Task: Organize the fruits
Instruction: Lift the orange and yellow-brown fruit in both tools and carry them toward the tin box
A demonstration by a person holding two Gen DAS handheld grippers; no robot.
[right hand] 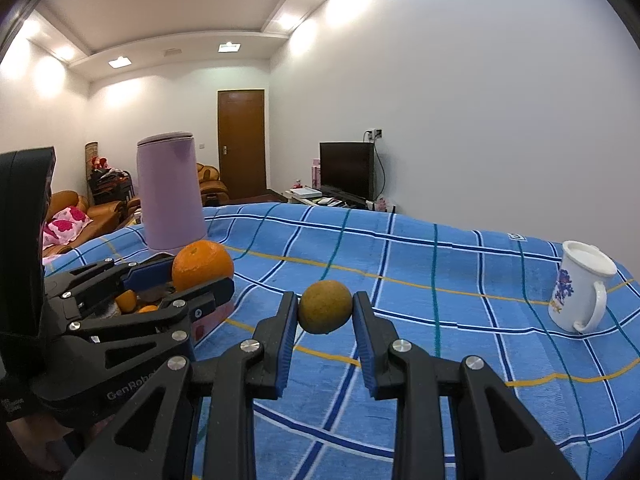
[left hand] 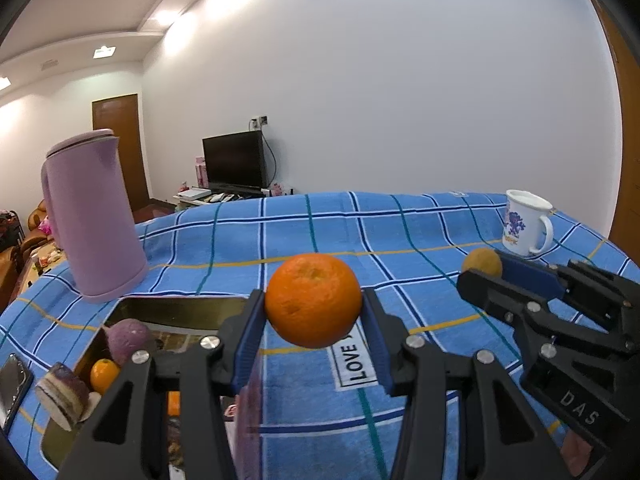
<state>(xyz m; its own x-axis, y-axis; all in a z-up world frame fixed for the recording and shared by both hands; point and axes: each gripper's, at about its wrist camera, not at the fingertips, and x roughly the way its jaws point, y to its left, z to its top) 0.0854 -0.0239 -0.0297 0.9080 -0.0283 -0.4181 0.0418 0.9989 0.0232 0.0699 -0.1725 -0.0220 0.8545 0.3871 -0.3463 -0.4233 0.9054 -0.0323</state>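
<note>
My left gripper is shut on a large orange, held above the blue checked cloth just right of a gold tray. In the tray lie a purple round fruit, a small orange fruit and a cut purple-skinned piece. My right gripper is shut on a small yellow-brown fruit, lifted over the cloth. From the right wrist view the left gripper with the orange is at the left. From the left wrist view the right gripper and its fruit are at the right.
A tall lilac jug stands behind the tray at the left. A white mug with a blue print stands at the far right of the table. A dark phone lies at the left edge. A "LOVE" label is sewn on the cloth.
</note>
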